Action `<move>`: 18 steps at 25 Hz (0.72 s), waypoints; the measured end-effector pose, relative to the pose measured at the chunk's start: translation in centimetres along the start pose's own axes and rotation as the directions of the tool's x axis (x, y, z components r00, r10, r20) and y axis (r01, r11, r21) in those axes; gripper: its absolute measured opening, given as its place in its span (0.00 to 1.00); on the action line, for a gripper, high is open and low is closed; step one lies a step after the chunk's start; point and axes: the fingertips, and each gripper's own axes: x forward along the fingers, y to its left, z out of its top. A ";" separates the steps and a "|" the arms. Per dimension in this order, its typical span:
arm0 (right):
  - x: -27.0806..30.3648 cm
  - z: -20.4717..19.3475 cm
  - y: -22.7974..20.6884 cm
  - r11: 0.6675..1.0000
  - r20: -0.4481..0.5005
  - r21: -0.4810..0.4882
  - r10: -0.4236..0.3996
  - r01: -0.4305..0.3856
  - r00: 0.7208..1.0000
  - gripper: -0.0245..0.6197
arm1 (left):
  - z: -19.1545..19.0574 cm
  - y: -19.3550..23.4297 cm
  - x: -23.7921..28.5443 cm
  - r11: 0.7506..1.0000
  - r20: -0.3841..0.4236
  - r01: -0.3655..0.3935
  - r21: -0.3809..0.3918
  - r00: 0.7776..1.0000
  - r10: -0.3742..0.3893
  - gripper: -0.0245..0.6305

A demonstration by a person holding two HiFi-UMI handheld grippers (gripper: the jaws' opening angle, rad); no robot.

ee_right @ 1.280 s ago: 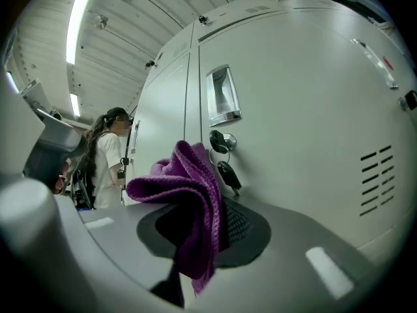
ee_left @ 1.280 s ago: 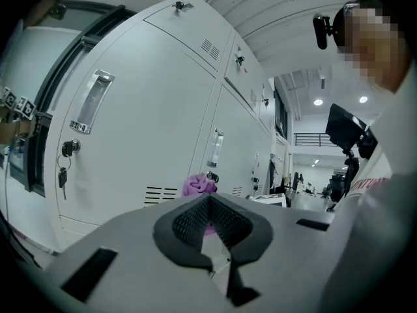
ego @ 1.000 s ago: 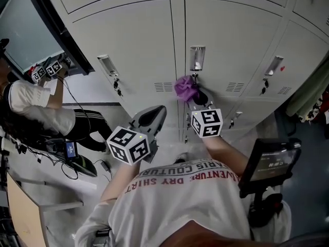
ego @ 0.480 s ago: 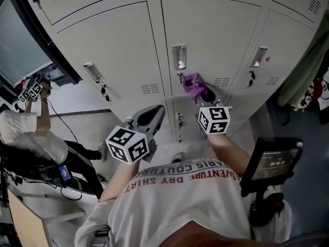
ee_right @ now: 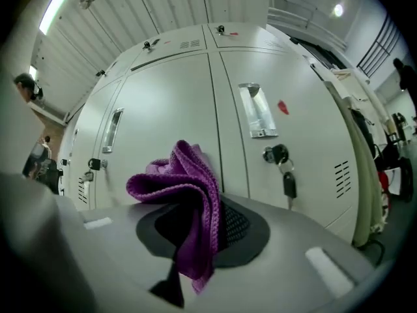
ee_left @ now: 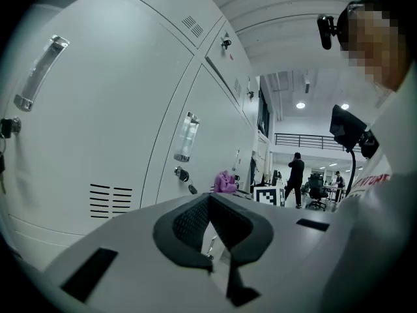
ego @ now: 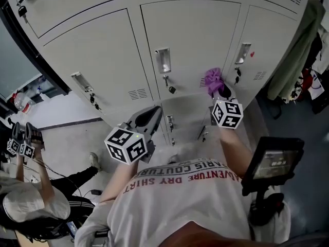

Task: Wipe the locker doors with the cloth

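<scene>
The right gripper (ego: 220, 90) pinches a crumpled purple knitted cloth (ego: 213, 80) up at the pale grey metal locker doors (ego: 190, 40), close beside a dangling key (ego: 237, 78). The left gripper (ego: 154, 113) hangs low, jaws pressed together on nothing. Loose folds could snag that key, or slip free under wiping pressure.
</scene>
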 end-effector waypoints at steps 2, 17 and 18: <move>-0.2 0.0 -1.5 0.999 -0.003 0.004 -0.034 0.034 0.999 0.14 | 0.0 0.0 0.1 1.000 0.000 0.001 -0.003 1.000 -0.001 0.04; -10.0 4.5 5.9 0.956 -0.009 0.111 0.274 -0.272 0.962 0.14 | -1.6 -4.5 -6.5 0.997 0.035 -0.077 -0.008 0.996 0.077 0.04; -11.3 4.6 6.9 0.944 -0.020 0.119 0.313 -0.308 0.950 0.14 | -1.9 -5.0 -7.4 0.997 0.043 -0.082 -0.013 0.996 0.083 0.04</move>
